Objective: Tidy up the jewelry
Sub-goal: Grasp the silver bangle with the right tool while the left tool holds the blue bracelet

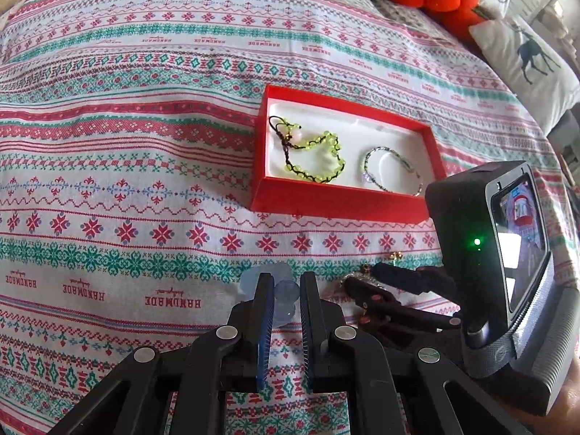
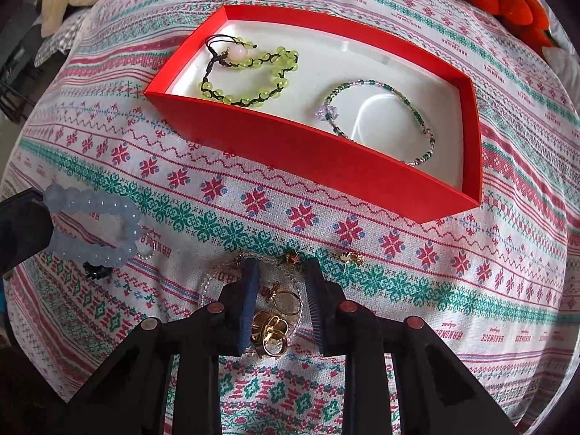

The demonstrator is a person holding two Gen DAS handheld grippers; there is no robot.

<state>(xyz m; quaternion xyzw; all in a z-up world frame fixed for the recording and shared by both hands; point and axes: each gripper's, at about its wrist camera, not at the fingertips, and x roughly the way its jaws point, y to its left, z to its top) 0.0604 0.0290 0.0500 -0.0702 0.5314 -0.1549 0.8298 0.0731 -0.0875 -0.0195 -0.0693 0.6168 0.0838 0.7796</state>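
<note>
**Right wrist view: gold rings sit between the closing pads, pale blue bracelet waits in the other grip**

Right wrist view shows the right hand-held gripper (image 2: 281,304) pointing steeply down at the patterned bedspread (image 2: 417,290), its jaws partly open and standing either side of a small heap of gold rings (image 2: 270,330). A clear beaded strand (image 2: 208,290) curls around that heap. The blue pads do not yet appear to press on any ring, so nothing is held on this side.

The left hand-held gripper (image 1: 282,290) is nearly closed on a pale blue bead bracelet (image 2: 98,228), pinched at one bead while the rest of the loop hangs free beside it, near the heap.

The red box (image 2: 319,156) lies beyond on the bedspread, with a white lining. A green bead bracelet (image 2: 253,72) occupies its left part and a thin seed-bead bangle (image 2: 384,119) its right.

To do the pick well, I judge the pads should settle on one ring, or on the tight cluster, low enough to catch metal and not cloth. Rings are smooth and round and likely to squirt sideways, so a slow squeeze centred on the pile suits better than a snap. The clear strand may come up tangled with them; a slight lift and pause would reveal that. Small gold studs (image 2: 349,258) lie just past the fingertips and are best left undisturbed. The pale blue bracelet should stay held clear of the heap until the box is reached.
</note>
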